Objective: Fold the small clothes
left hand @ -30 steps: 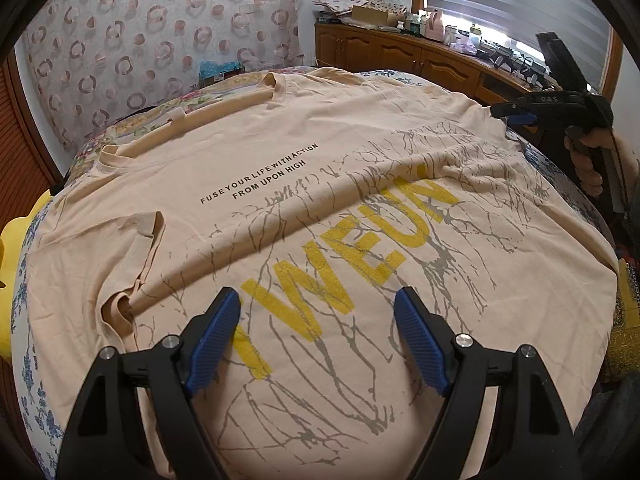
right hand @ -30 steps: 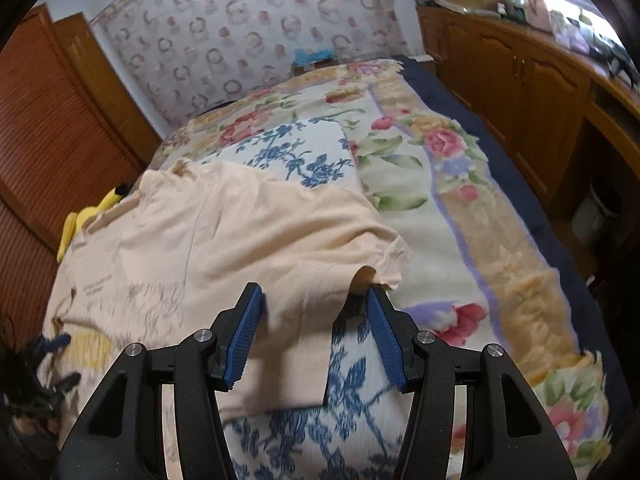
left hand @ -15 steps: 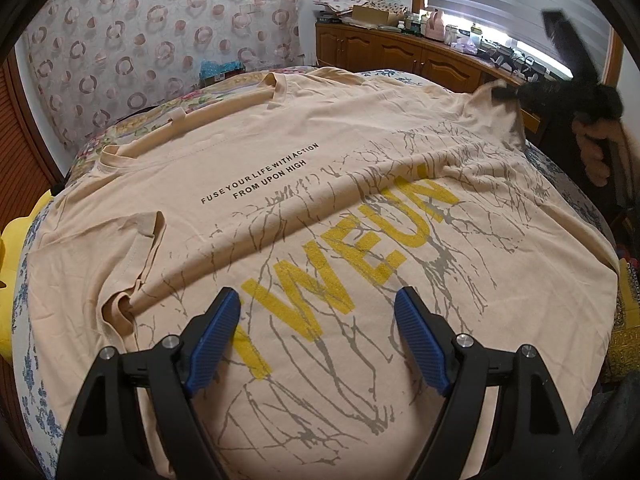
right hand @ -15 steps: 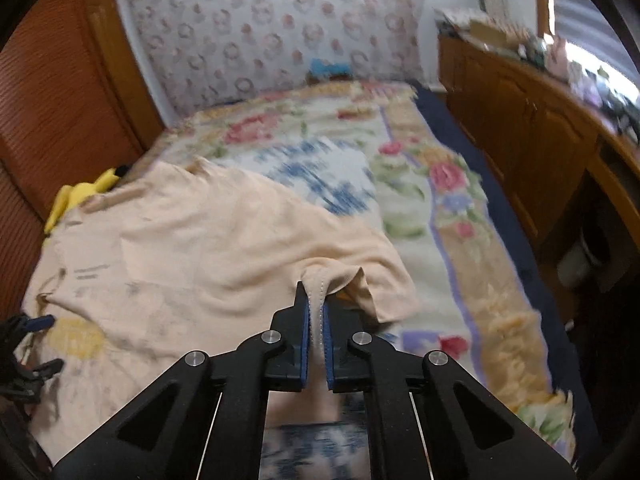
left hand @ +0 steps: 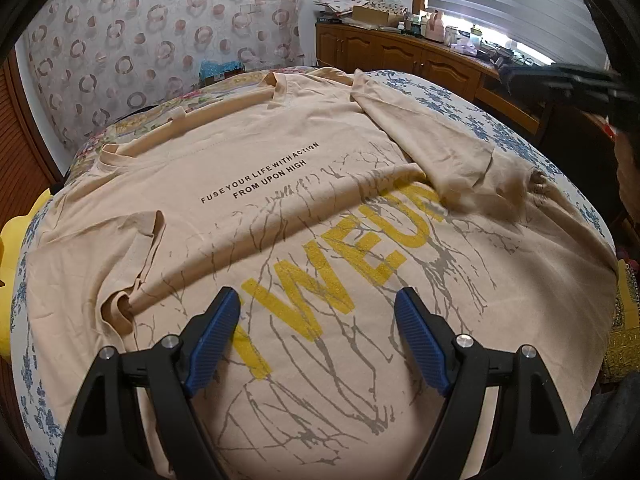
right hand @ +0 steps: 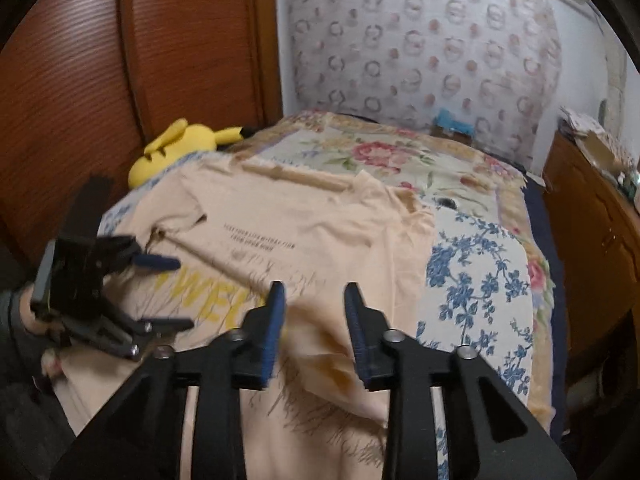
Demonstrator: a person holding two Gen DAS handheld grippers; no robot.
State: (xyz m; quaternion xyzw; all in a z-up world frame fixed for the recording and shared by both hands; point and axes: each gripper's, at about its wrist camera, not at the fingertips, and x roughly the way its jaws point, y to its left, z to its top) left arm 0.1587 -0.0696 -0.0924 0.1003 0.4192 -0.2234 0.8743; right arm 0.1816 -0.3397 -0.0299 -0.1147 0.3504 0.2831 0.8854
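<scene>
yellow plush toy (right hand: 176, 148) on floral bedspread (right hand: 480, 272), beside wooden wardrobe (right hand: 120, 60).

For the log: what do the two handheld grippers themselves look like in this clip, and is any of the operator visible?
Both the left gripper and right gripper share one build: matte black angular plastic arms with triangular cut-outs, silver screw heads at the joints, and ribbed blue pads on the inner finger faces. No cables or printed markings show. In the right wrist view, the operator's hand appears with a dark sleeve.

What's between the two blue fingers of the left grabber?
In the left wrist view, the T-shirt with its yellow letters lies between the open left gripper's fingers.
</scene>
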